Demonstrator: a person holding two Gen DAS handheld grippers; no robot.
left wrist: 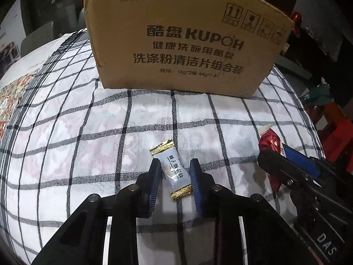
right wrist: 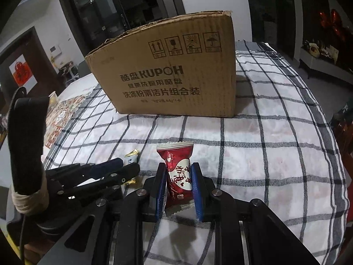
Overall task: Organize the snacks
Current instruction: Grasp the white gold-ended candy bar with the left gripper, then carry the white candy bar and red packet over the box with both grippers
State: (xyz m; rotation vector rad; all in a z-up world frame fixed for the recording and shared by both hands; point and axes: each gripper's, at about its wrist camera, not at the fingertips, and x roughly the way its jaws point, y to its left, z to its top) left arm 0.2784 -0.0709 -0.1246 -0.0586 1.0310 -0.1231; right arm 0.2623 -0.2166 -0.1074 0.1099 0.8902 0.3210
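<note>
Fingers (right wrist: pixel 162 183) across red candy (right wrist: pixel 177 174), lower end hidden.

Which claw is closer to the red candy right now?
Right. The right claw has its fingers on both sides of the red candy; the left claw sits beside it, around the white candy.

Checked cloth (right wrist: pixel 264 145) over table — cardboard box (right wrist: pixel 167 81) upright, patterned mat (right wrist: pixel 64 114) at left
</note>
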